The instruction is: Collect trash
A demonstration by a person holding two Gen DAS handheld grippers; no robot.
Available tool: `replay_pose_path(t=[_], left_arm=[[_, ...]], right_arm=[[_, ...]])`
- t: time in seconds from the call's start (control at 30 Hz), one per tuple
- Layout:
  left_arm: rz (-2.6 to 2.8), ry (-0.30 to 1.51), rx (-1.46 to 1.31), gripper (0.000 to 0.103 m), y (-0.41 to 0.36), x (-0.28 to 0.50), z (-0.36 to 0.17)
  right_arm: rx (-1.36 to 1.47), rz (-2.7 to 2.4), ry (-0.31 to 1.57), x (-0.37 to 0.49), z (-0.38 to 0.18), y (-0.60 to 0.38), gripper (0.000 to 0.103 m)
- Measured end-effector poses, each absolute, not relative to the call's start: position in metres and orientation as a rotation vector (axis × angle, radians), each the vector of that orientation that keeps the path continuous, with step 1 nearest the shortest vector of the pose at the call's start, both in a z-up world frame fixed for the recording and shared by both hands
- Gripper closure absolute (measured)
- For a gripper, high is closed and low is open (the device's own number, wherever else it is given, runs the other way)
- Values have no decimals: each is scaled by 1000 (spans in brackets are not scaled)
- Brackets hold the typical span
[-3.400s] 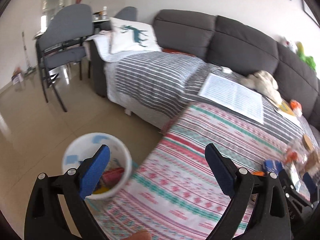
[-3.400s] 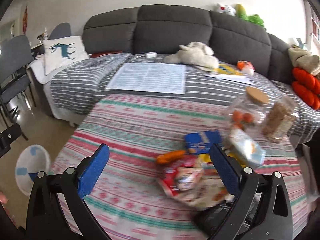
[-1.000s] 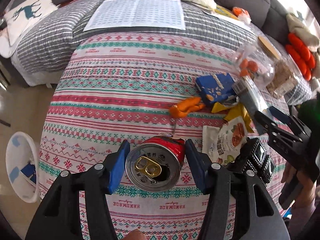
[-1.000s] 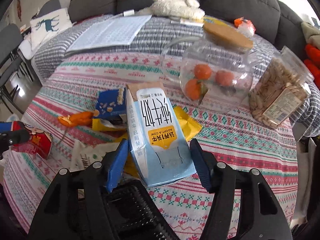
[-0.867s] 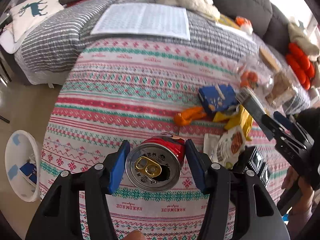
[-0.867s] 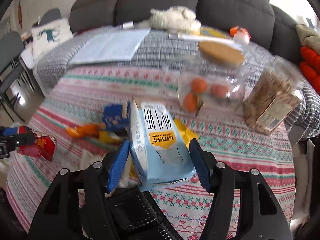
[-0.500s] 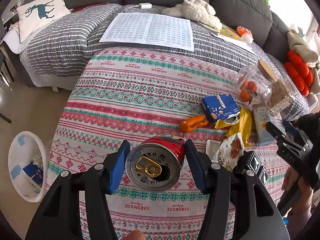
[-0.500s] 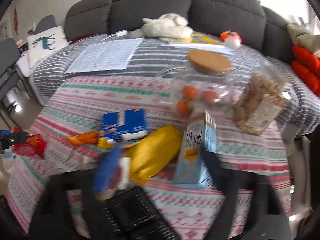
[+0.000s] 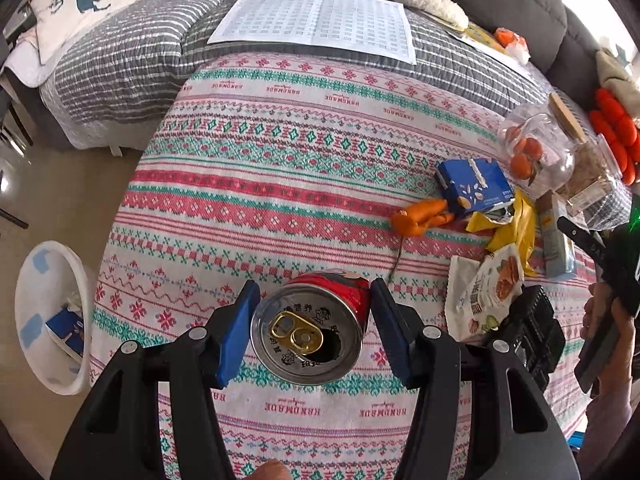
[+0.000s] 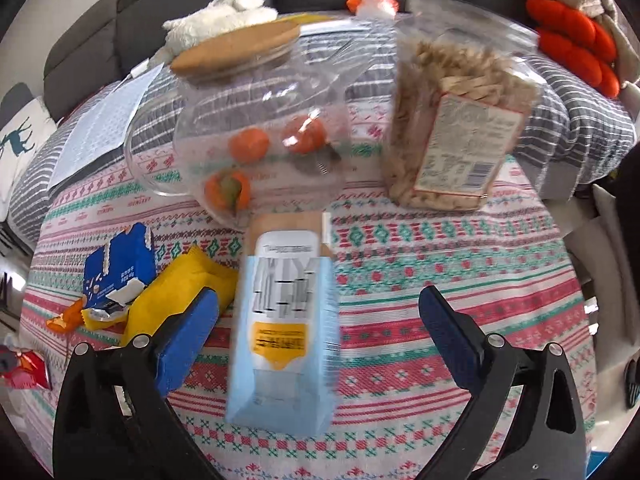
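Observation:
In the left wrist view my left gripper (image 9: 314,286) is shut on a red drink can (image 9: 308,332), whose opened silver top faces the camera above the patterned tablecloth. My right gripper (image 10: 319,294) stands wide open. A light blue milk carton (image 10: 286,320) shows blurred between its fingers, and neither pad touches it. The same carton (image 9: 556,236) appears at the table's right side among other litter: a blue carton (image 9: 474,188), an orange wrapper (image 9: 420,218), a yellow wrapper (image 9: 512,228) and a snack bag (image 9: 488,292).
A white bin (image 9: 52,320) with some litter inside stands on the floor, left of the table. A glass jar of oranges (image 10: 256,120) and a bag of nuts (image 10: 452,132) stand behind the carton. A black object (image 9: 532,332) lies near a person's hand (image 9: 608,320).
My right gripper has let go of the light blue carton and its jaws have spread wide; it moved closer to the jar. The left gripper still holds the can.

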State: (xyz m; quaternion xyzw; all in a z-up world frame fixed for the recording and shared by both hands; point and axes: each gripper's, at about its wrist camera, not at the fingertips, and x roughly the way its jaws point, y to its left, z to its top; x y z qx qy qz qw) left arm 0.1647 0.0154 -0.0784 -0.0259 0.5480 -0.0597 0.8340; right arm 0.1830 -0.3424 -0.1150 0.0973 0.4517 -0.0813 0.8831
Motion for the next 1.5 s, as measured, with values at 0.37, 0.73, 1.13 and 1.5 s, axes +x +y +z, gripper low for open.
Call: replay_pose_path(t=[0.37, 0.73, 1.13, 1.5], left_arm=[[-150, 1246, -28, 41, 11, 166, -98], [-169, 1201, -116, 78, 14, 168, -101], [-155, 1116, -33, 33, 6, 167, -89], [-93, 1101, -74, 25, -1, 212, -107]], right_arm=[[155, -185, 962, 181, -125, -318, 49], [176, -105, 816, 156, -76, -303, 49], [162, -28, 725, 136, -45, -275, 49], [199, -31, 727, 133, -43, -284, 49]])
